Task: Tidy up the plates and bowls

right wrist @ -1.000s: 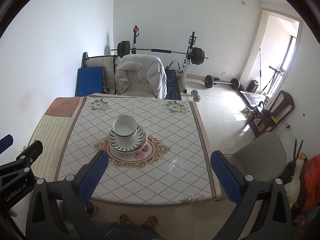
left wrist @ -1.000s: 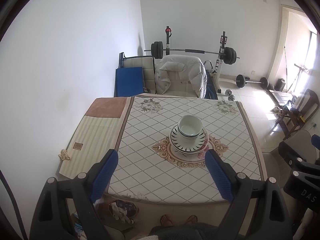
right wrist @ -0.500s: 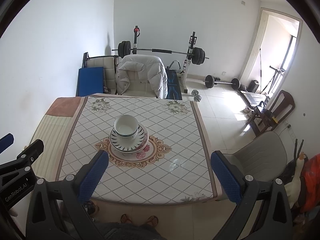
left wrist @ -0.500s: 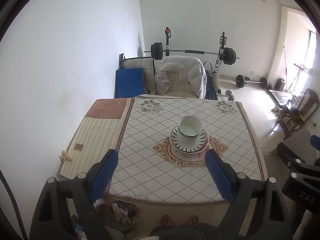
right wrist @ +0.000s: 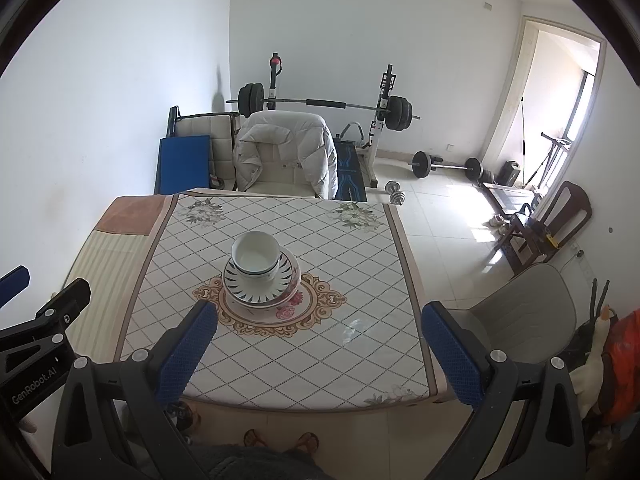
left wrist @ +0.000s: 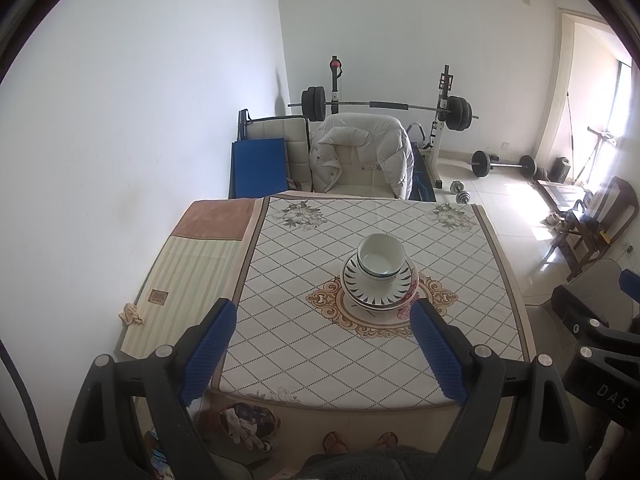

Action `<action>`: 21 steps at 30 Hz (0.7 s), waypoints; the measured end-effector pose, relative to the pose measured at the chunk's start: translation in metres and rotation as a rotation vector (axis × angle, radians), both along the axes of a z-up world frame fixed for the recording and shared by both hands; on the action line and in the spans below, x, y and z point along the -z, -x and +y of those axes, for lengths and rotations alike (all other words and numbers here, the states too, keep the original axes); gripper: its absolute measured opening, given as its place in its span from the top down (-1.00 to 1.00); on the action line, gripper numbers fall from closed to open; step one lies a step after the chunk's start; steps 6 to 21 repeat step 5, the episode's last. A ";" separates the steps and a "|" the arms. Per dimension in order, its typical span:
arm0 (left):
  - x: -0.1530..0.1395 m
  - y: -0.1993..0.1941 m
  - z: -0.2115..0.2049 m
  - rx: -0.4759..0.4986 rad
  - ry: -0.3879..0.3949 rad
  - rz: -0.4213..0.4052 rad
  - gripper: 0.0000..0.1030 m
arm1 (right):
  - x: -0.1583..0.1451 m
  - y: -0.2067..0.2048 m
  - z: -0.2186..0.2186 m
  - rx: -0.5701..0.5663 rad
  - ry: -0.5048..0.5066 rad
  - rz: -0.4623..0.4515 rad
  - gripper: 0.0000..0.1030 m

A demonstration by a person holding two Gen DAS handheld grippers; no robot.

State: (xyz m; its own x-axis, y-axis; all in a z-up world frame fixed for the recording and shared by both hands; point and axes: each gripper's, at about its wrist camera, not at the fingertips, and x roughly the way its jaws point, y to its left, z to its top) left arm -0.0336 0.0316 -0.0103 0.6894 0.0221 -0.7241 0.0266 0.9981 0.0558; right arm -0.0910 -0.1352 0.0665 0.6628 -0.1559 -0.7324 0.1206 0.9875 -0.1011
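A white bowl [left wrist: 380, 257] sits on a dark-patterned plate [left wrist: 378, 288], stacked on a floral plate at the middle of the table [left wrist: 304, 344]. The stack also shows in the right wrist view, with the bowl [right wrist: 256, 254] on the plate [right wrist: 260, 284]. My left gripper [left wrist: 322, 316] is open and empty, held high above the table's near edge. My right gripper [right wrist: 318, 320] is open and empty, also high and back from the stack.
A chair with a white jacket [left wrist: 362, 156] stands behind the table. A barbell rack [left wrist: 384, 106] is by the far wall. A grey chair [right wrist: 516, 312] is to the right. A striped mat [left wrist: 188, 276] covers the table's left part.
Both grippers have drifted slightly; the stack sits a little higher in both views. Nothing was taken hold of or let go.
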 end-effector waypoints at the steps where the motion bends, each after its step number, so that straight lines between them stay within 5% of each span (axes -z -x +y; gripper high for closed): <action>1: 0.000 0.000 0.000 -0.001 0.000 -0.001 -0.72 | 0.000 0.000 0.000 -0.001 0.001 0.000 -1.00; 21: -0.002 -0.002 0.001 -0.003 0.002 -0.005 -0.72 | 0.000 -0.001 0.000 -0.001 0.001 0.000 -1.00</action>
